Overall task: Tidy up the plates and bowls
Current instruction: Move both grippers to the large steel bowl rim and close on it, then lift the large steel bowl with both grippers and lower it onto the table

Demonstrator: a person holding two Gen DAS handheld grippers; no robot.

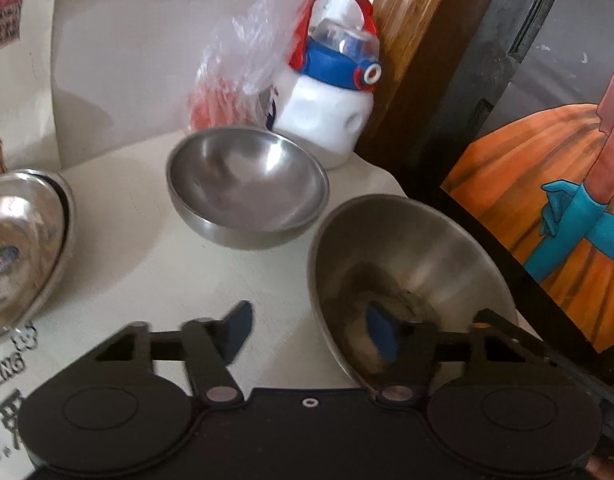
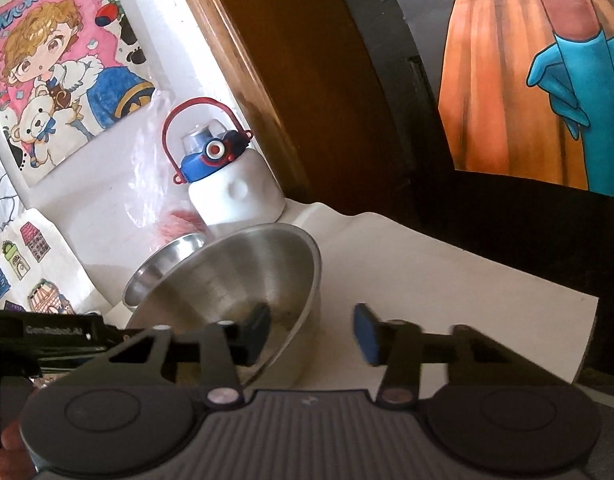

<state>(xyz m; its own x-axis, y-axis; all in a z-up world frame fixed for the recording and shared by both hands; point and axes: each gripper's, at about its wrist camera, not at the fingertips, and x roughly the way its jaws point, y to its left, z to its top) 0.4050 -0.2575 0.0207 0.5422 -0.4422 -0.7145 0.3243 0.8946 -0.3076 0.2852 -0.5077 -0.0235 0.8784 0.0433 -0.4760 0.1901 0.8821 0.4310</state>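
Your left gripper (image 1: 309, 330) straddles the near bowl's (image 1: 407, 256) rim, pads not pressing. Right gripper (image 2: 313, 332) likewise: one finger inside, one outside, half open. Bowl tilted on table (image 1: 179, 272). Second bowl (image 1: 247, 184) behind, bottle (image 1: 331, 100) beyond.

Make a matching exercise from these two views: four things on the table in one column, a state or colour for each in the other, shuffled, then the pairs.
Things:
1. steel bowl by the framed picture
2. steel bowl in front of the plastic bag
3. water bottle
4. plastic bag

States:
a. sits level, empty
b. clear and crumpled, something red inside
c. tilted, one side of its rim raised
d. white body, blue lid, red handle

Pairs: 1-c, 2-a, 3-d, 4-b
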